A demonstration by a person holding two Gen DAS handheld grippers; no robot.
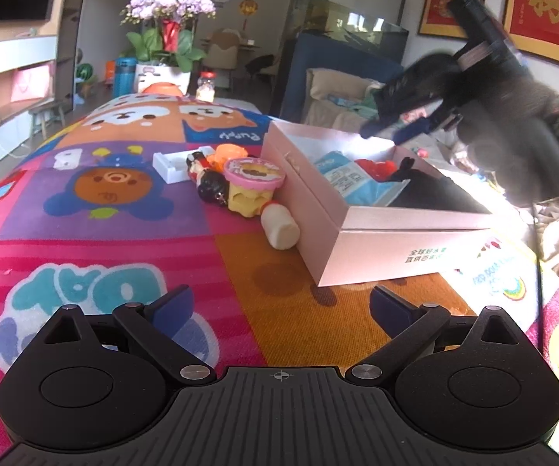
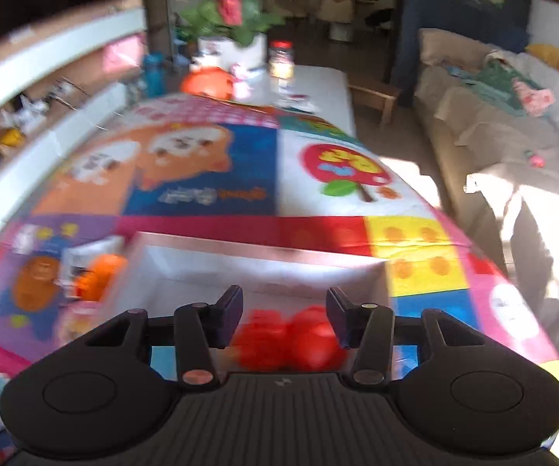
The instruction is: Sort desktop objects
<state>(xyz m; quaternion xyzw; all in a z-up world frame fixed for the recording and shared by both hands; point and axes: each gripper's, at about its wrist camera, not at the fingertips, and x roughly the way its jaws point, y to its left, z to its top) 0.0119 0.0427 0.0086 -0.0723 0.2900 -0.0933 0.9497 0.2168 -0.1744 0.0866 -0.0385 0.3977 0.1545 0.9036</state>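
A pink open box (image 1: pixel 380 240) sits on the colourful tablecloth; inside lie a blue-white packet (image 1: pixel 353 182), a red toy (image 1: pixel 374 167) and a black item (image 1: pixel 431 190). Left of the box lie a white bottle (image 1: pixel 279 227), a pink-lidded yellow cup (image 1: pixel 254 184), a dark figurine (image 1: pixel 207 178), an orange toy (image 1: pixel 230 153) and a white tray (image 1: pixel 172 165). My left gripper (image 1: pixel 281 308) is open and empty, low over the cloth in front of the box. My right gripper (image 2: pixel 283 318) is open above the box (image 2: pixel 263 268), over the red toy (image 2: pixel 291 343); it also shows in the left wrist view (image 1: pixel 388 130).
A flower pot (image 1: pixel 162 70), a jar (image 1: pixel 206 85), an orange bowl (image 1: pixel 162 88) and a blue bottle (image 1: pixel 125 73) stand at the table's far end. A sofa (image 2: pixel 504 124) runs along the right side. Shelves (image 2: pixel 46 89) line the left wall.
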